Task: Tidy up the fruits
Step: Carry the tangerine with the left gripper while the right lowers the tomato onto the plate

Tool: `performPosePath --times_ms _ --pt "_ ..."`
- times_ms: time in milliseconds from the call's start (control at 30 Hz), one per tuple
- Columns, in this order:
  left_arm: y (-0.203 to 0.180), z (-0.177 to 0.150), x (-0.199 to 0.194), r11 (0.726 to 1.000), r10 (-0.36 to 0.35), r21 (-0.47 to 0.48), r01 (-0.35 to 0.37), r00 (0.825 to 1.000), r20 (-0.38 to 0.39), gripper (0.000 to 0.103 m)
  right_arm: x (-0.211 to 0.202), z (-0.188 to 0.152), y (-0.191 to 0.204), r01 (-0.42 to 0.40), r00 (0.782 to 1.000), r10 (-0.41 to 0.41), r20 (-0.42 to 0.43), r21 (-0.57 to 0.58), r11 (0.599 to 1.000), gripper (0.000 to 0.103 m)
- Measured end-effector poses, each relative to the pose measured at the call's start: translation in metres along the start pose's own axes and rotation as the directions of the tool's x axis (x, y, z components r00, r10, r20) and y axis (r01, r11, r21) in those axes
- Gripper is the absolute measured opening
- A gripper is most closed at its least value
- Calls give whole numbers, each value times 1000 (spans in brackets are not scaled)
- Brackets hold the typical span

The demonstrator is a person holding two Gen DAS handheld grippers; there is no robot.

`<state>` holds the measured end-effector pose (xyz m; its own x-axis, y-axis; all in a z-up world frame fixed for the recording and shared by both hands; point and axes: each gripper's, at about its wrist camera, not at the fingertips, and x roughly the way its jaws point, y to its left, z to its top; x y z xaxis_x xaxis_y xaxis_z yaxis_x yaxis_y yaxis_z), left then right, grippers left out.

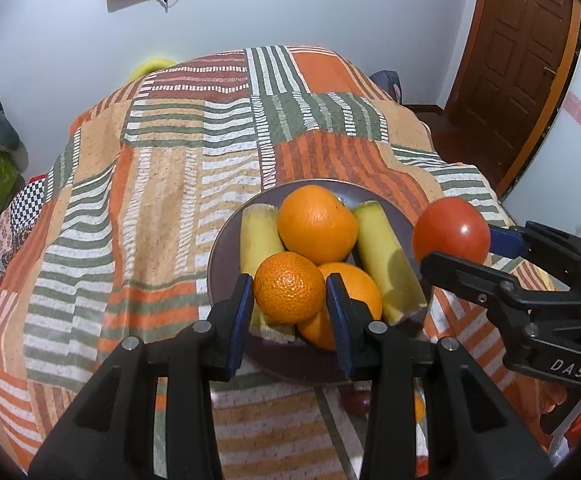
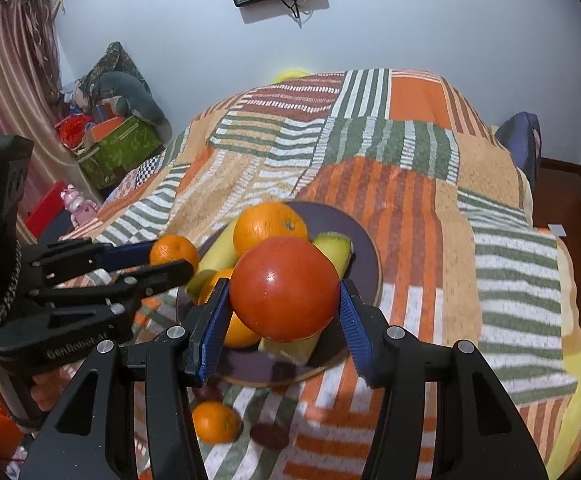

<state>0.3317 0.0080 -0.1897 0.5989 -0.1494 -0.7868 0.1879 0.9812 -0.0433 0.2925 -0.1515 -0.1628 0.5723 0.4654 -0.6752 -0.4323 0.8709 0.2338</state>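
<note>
Blue-padded, the left gripper [image 1: 289, 300] pinched a mandarin [image 1: 289, 288] above the near rim of a dark purple plate [image 1: 226, 236], while the right gripper [image 2: 284, 312] clamped a red tomato [image 2: 284, 288] over the same plate. Two oranges [image 1: 317, 224] and pale yellow-green fruit pieces [image 1: 386, 264] lay on it. Another mandarin [image 2: 215, 422] sat on the patchwork blanket [image 1: 138, 208] of the bed, near its front edge.

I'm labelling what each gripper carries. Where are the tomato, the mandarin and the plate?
tomato [image 2: 284, 288], right wrist view, middle of its red skin.
mandarin [image 1: 289, 287], left wrist view, centre of its dimpled peel.
plate [image 2: 364, 246], right wrist view, bare rim on its right side.
</note>
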Motion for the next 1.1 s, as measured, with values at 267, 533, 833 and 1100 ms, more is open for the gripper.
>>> performPosePath --times_ms 267,533,833,1100 --pt "4 11 17 1000 1 -10 -1 1000 -11 37 16 15 -2 1 1000 -1 7 -10 1000 49" --pt "7 11 32 1000 14 2 -14 999 -32 37 38 12 -4 8 999 -10 -47 -40 999 49" --pt "3 13 39 1000 13 0 -13 1000 -28 37 39 10 -4 -3 998 -1 -66 -58 998 51" --pt "2 9 35 1000 19 2 -19 999 -30 45 35 6 -4 -9 998 6 -70 -51 999 57"
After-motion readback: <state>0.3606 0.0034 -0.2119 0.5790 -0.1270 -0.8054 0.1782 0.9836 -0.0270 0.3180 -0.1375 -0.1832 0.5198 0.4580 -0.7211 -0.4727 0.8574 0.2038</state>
